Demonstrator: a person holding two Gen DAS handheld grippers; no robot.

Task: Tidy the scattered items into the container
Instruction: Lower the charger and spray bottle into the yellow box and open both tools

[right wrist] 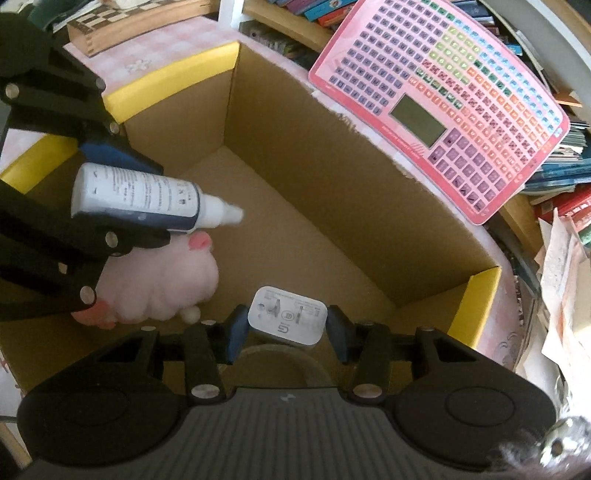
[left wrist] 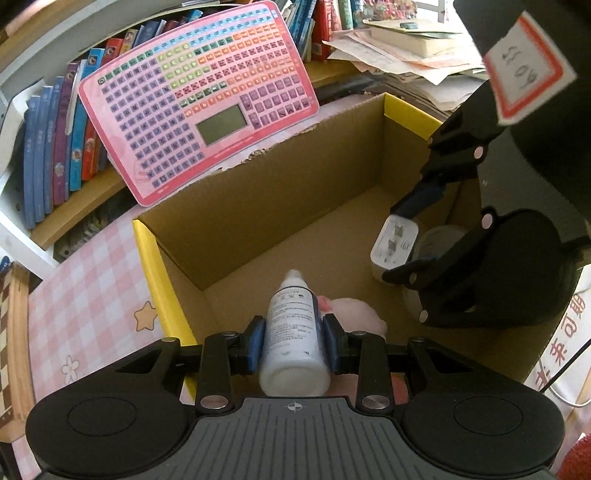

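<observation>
A brown cardboard box [left wrist: 277, 199] with a yellow rim lies open under both grippers. My left gripper [left wrist: 293, 332] is shut on a white spray bottle [left wrist: 290, 306], nozzle pointing forward over the box floor. Just below it rests a pink plush toy [left wrist: 354, 314]. At the right, my right gripper [left wrist: 397, 243] is shut on a white charger plug [left wrist: 393, 243], right above a grey tape roll [left wrist: 439, 240]. The right wrist view shows the charger [right wrist: 286, 317] between the right gripper's [right wrist: 286, 328] blue pads, and the left gripper [right wrist: 147, 195] with the bottle [right wrist: 136, 195] over the plush [right wrist: 159, 288].
A pink toy keyboard [left wrist: 199, 99] leans against the box's far wall [right wrist: 332, 166]. Behind it are shelves of books [left wrist: 55, 147] and a pile of papers [left wrist: 406, 55]. The box stands on a pink checked cloth [left wrist: 85, 288]. A wooden chessboard [right wrist: 110, 22] lies beyond the box.
</observation>
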